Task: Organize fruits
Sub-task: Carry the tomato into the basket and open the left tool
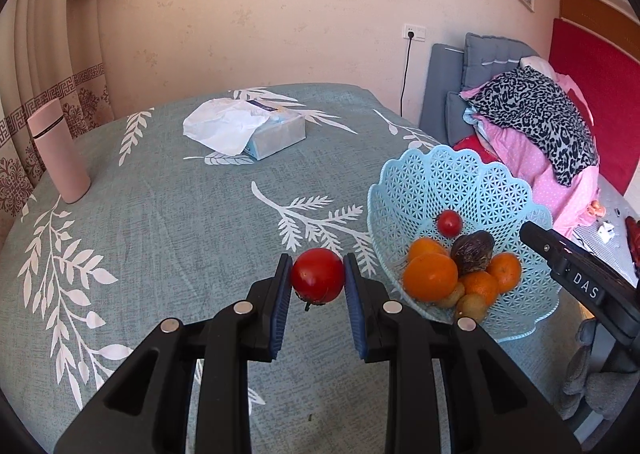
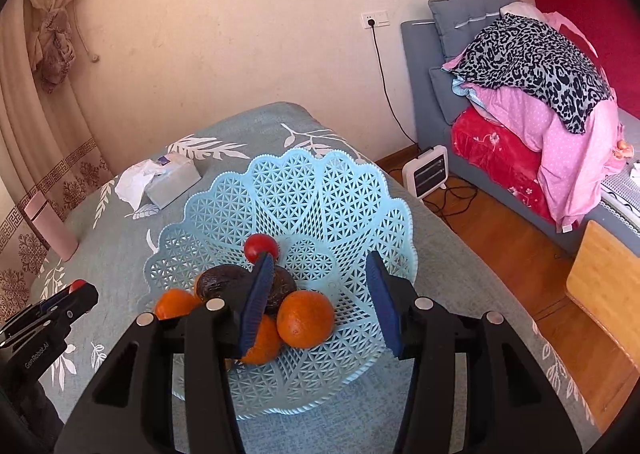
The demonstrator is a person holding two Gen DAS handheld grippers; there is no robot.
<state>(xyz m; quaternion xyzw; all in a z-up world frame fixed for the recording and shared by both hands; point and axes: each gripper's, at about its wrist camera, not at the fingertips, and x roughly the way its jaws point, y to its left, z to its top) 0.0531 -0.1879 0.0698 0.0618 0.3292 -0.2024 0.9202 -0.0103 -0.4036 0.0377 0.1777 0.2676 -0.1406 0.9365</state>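
Note:
My left gripper is shut on a red tomato, held just above the leaf-print tablecloth, left of the light blue lattice basket. The basket holds a small tomato, a dark avocado, several oranges and a kiwi. In the right wrist view my right gripper is open and empty over the basket, above the oranges, avocado and small tomato. The left gripper shows at far left with the tomato.
A tissue box lies at the back of the table and a pink bottle stands at the far left. Right of the table are a grey sofa with piled clothes, a small heater on the wood floor and a wooden stool.

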